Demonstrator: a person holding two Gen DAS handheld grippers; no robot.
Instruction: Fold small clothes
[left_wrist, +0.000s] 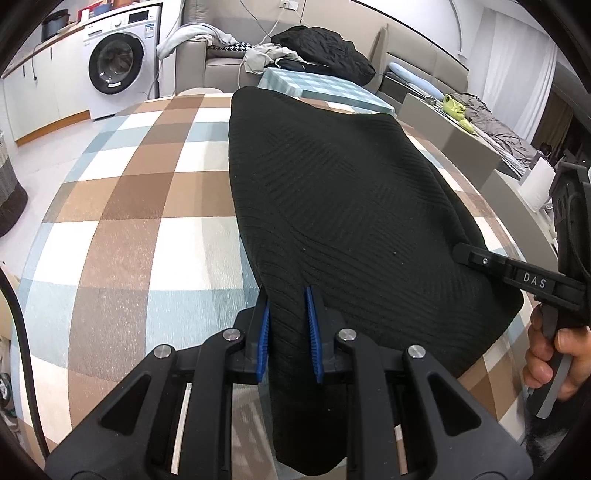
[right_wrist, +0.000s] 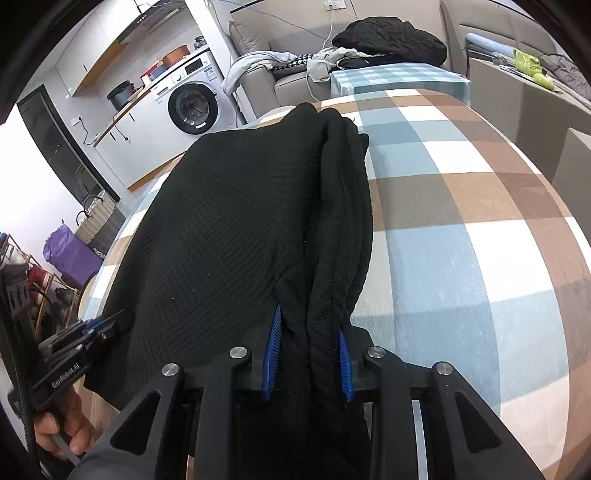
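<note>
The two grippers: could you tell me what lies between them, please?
Only the black garment spans from the left gripper to the right gripper, each clamping its near edge; both wrist views show it.

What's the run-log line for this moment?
stage: fold in progress | left tongs: shut on black garment near edge | right tongs: shut on bunched edge of black garment | garment: on checked tablecloth
</note>
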